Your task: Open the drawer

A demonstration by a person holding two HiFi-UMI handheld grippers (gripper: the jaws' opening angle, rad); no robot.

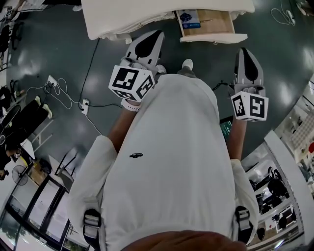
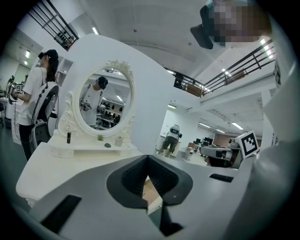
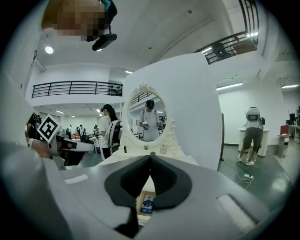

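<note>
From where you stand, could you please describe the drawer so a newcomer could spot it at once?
Find the white dressing table with the oval mirror. One drawer stands pulled out from it. Its bare wooden inside, holding a blue packet, sets it apart from the all-white furniture.

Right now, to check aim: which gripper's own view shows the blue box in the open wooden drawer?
The right gripper: the blue box shows below its shut jaws; the left gripper sees only the drawer's bare wood.
</note>
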